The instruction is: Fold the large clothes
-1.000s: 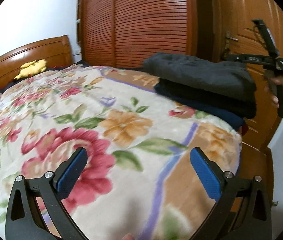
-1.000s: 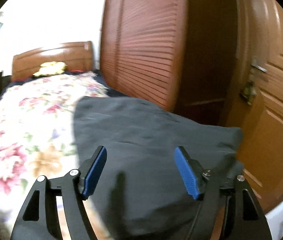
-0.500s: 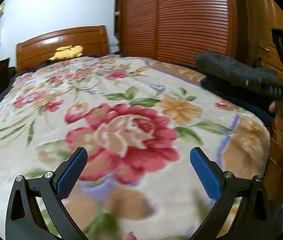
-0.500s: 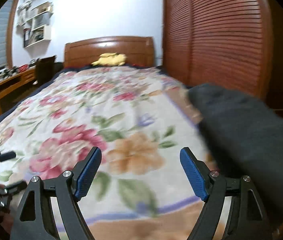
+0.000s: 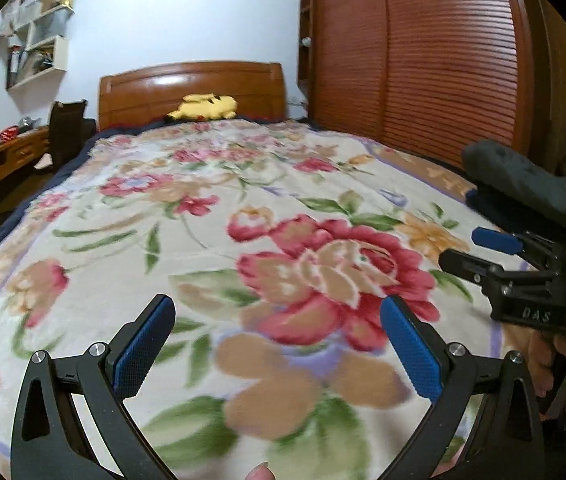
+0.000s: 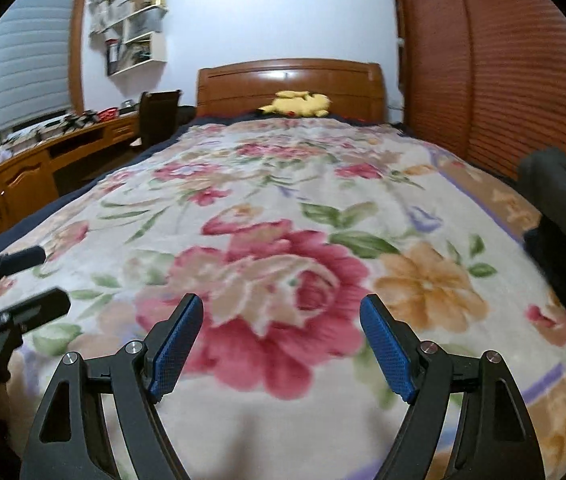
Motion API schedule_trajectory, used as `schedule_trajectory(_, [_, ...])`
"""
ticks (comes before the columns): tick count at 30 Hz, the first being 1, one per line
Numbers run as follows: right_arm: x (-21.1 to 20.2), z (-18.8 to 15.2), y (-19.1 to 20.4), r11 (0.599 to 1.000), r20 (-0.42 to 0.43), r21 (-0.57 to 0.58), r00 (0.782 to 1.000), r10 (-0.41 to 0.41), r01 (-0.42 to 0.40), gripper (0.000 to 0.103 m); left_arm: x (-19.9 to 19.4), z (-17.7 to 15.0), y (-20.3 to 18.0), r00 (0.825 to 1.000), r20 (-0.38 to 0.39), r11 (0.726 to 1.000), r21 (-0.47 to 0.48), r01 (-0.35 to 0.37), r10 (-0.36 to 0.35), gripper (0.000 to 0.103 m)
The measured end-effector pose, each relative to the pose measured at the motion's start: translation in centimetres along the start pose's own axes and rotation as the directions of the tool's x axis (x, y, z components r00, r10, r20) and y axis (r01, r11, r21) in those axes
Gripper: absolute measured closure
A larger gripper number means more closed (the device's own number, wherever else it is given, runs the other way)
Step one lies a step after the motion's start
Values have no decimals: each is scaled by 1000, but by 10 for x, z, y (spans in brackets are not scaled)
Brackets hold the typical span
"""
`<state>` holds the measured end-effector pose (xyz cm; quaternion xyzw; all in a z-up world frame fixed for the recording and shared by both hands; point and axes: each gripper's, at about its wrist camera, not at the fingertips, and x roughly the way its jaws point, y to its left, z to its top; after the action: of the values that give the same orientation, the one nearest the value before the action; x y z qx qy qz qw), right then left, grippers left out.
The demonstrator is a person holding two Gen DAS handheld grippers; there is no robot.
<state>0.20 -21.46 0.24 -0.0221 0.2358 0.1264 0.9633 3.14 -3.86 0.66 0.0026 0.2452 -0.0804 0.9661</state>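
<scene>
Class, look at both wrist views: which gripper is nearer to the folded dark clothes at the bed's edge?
Right. The right gripper hovers just in front of the folded dark clothes; the left gripper is farther away, over the floral blanket's middle.

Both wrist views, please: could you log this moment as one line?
left gripper: open, empty | right gripper: open, empty | folded dark grey garment stack: bed's right edge

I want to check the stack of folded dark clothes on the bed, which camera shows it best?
The left wrist view: the folded dark clothes show as a grey layer over a darker one, though the right gripper hides part. The right wrist view catches only a blurred piece at the frame's right edge.
</scene>
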Motion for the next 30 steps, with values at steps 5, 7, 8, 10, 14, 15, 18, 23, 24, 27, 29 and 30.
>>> schedule_trajectory(5, [5, -4, 11, 1000, 50, -6, 999, 13, -13, 21, -21, -2, 16, 996, 54, 997, -3, -76, 76, 1])
schedule_trajectory(7, [6, -6, 15, 1000, 72, -4, 997, 15, -15, 21, -28, -4, 22, 994, 69, 996, -18, -82, 83, 1])
schedule_trajectory(8, [4, -7, 16, 1000, 82, -2, 996, 18, -18, 21, -31, -6, 26, 994, 74, 996, -30, -82, 84, 0])
schedule_trajectory(10, [8, -13, 18, 1000, 98, 6, 995, 23, -24, 21, -32, -11, 34, 994, 69, 995, -59, -86, 90, 1])
schedule_trajectory(14, [11, -29, 25, 1000, 122, -6, 992, 19, -19, 21, -30, -15, 43, 995, 54, 993, -84, -79, 83, 1])
schedule_trajectory(15, [12, -32, 25, 1000, 123, -8, 992, 22, -22, 21, -30, -16, 43, 995, 53, 993, -82, -80, 84, 1])
schedule_trajectory(18, [11, -33, 26, 1000, 129, -8, 991, 25, -25, 21, -30, -17, 44, 994, 57, 993, -82, -90, 95, 1])
schedule_trajectory(23, [14, -33, 24, 1000, 135, 0, 991, 20, -20, 21, -30, -17, 44, 993, 59, 992, -80, -94, 98, 0])
schedule_trajectory(24, [15, -34, 24, 1000, 135, 3, 991, 19, -20, 21, -31, -17, 44, 993, 60, 992, -79, -96, 101, 0])
schedule_trajectory(27, [19, -33, 24, 1000, 134, 7, 991, 17, -18, 21, -34, -18, 45, 992, 64, 992, -74, -103, 108, 1])
schedule_trajectory(29, [20, -33, 23, 1000, 136, 7, 991, 18, -19, 21, -35, -19, 46, 992, 65, 992, -76, -102, 107, 1])
schedule_trajectory(30, [21, -33, 22, 1000, 137, 7, 990, 19, -20, 21, -34, -18, 45, 992, 63, 992, -76, -102, 107, 1])
